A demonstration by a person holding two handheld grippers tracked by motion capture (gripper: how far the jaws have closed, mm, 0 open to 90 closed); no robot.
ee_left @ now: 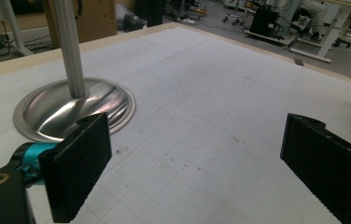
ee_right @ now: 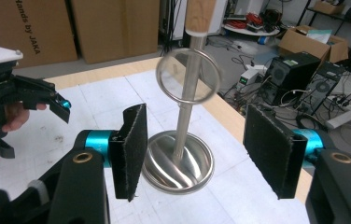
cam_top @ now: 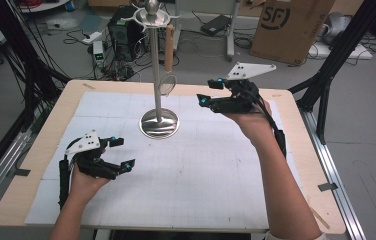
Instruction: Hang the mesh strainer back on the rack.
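A polished metal stand (cam_top: pixel 159 123) with a round base and a tall pole stands at the back middle of the white mat. From a hook at its top hangs a wooden-handled tool (cam_top: pixel 169 42) ending in a wire ring (cam_top: pixel 167 84). My right gripper (cam_top: pixel 207 91) is held in the air just right of the pole, open, pointing at it. In the right gripper view the ring (ee_right: pixel 161 70) and the base (ee_right: pixel 178 161) lie beyond its jaws (ee_right: pixel 201 149), with nothing between them. My left gripper (cam_top: pixel 124 152) rests low at the front left, open and holding nothing (ee_left: pixel 197 168).
A white gridded mat (cam_top: pixel 201 170) covers the wooden table (cam_top: pixel 296 150). The stand's base (ee_left: pixel 71 109) lies just ahead and left of the left jaws. Beyond the table are cardboard boxes (cam_top: pixel 288 25), a computer case, cables and black frame legs.
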